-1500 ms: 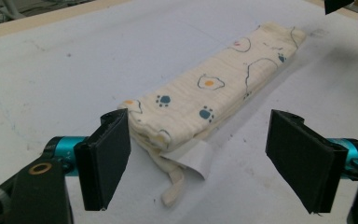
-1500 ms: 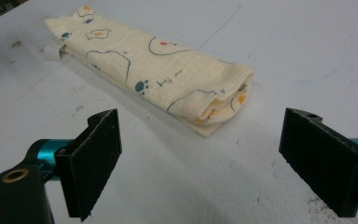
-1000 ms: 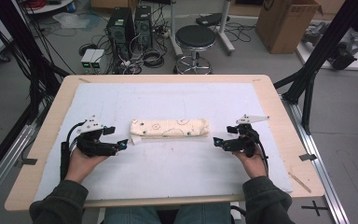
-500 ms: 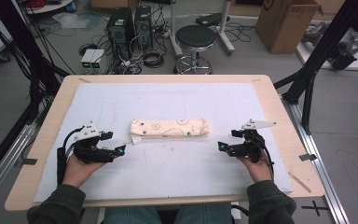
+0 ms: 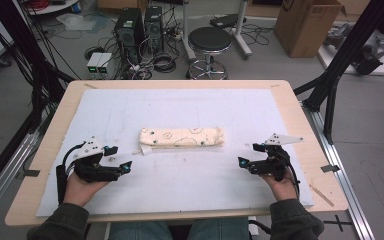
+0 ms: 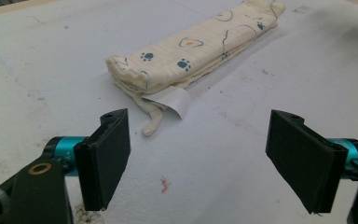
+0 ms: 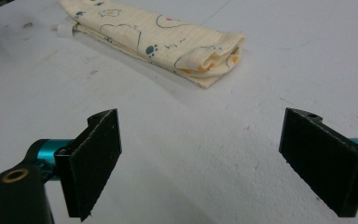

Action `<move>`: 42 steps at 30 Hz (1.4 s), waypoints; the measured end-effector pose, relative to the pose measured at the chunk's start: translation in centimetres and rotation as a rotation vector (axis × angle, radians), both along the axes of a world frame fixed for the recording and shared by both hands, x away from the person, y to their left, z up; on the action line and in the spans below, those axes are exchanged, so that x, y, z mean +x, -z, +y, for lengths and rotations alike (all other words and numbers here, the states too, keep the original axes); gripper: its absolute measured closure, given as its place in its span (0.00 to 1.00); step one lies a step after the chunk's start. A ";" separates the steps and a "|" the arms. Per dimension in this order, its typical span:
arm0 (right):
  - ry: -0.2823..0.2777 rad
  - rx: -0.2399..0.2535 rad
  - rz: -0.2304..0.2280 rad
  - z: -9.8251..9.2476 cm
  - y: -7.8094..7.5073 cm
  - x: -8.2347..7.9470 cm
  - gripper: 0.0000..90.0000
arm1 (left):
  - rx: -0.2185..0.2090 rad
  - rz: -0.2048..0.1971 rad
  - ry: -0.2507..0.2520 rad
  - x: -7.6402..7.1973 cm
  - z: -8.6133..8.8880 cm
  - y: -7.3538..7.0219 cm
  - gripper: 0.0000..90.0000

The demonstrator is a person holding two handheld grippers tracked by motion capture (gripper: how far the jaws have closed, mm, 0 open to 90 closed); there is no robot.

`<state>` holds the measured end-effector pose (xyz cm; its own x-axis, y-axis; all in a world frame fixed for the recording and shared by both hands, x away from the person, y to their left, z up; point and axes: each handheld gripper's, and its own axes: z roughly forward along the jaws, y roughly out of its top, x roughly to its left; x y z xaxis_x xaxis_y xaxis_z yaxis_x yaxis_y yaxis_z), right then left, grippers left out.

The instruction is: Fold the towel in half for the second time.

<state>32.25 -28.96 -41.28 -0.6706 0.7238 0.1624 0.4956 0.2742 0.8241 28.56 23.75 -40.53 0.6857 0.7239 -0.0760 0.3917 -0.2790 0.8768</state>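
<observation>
While both jaw pairs stand wide and empty, the folded cream printed cloth [image 5: 182, 137] lies crosswise between left gripper [image 5: 118, 159] and right gripper [image 5: 250, 155], nearer the left.

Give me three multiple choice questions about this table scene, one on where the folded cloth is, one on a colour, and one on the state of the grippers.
1. Where does the folded cloth lie?
A. On the stool
B. On the white mat, between the two grippers
C. Inside the cardboard box

2. What colour is the cloth's ground?
A. Cream
B. Red
C. Black

3. How do the left gripper and right gripper stand?
A. Both shut on the cloth
B. One shut, one open
C. Both open, apart from the cloth

Key: B, it rests mid-mat; A, cream with paw prints; C, the jaws stand wide with bare mat between them.
</observation>
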 end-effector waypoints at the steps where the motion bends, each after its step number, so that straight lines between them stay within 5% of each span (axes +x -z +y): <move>1: 0.000 0.000 0.002 -0.1 0.0 -0.2 0.13 | 0.001 -0.001 -0.003 -0.1 0.0 0.0 0.25; 27: 0.027 0.001 0.001 -2.2 0.9 -3.0 0.13 | 0.000 -0.005 -0.043 -2.5 1.1 1.0 0.25; 42: 0.014 -0.017 -0.007 -1.3 1.3 -2.6 0.13 | 0.024 -0.012 -0.034 -2.2 0.4 1.6 0.25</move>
<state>29.69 -30.27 -42.59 -0.6616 0.7355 0.1458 0.4939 0.2811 0.8228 26.38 24.20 -42.12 0.6615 0.7483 -0.0505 0.3909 -0.2865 0.8747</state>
